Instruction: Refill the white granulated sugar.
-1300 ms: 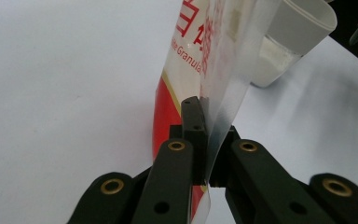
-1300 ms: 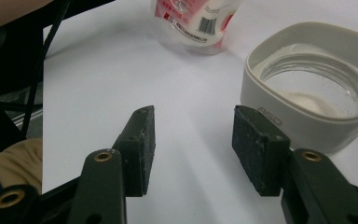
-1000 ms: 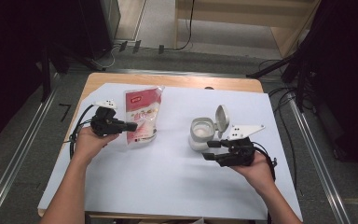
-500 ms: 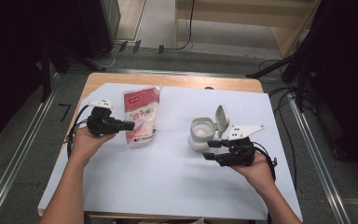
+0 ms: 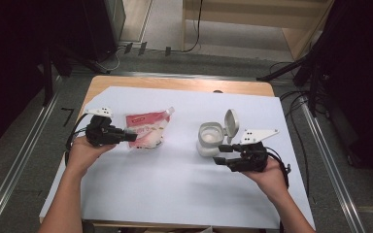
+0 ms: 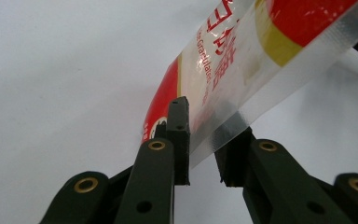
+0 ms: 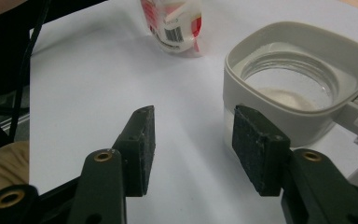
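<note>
White paper sheeting (image 5: pixel 175 194) covers the wooden table (image 5: pixel 175 83), its near edge running between the person's two forearms and its broad near half bare. At the left of the sheet, the left gripper (image 5: pixel 130 137) lies level in the person's left hand (image 5: pixel 80 151), its black jaws set either side of the clear sealed edge of a red-and-white plastic pouch of granulated sugar (image 5: pixel 148 131). The left gripper view shows the pouch (image 6: pixel 242 60) slanting up between the pads with a gap on the right side; the jaws have just been opening and no longer clench the film. The pouch lies on the sheet just beyond the jaw tips, well in from the sheet's left edge. At the right, the right gripper (image 5: pixel 220 154) rests in the person's right hand (image 5: pixel 267 174), jaws parted and holding nothing, just beside the near wall of a squat white plastic jar with a clear glass inside (image 5: pixel 210 138). Its hinged lid (image 5: pixel 231 122) stands upright on the far side. In the right gripper view the jar's rim (image 7: pixel 303 70) sits just past the right pad. Open sheet separates pouch and jar. Beyond them the sheet's cut corner bares wood, then grey floor, metal rails and loose cables (image 5: pixel 291 97).
</note>
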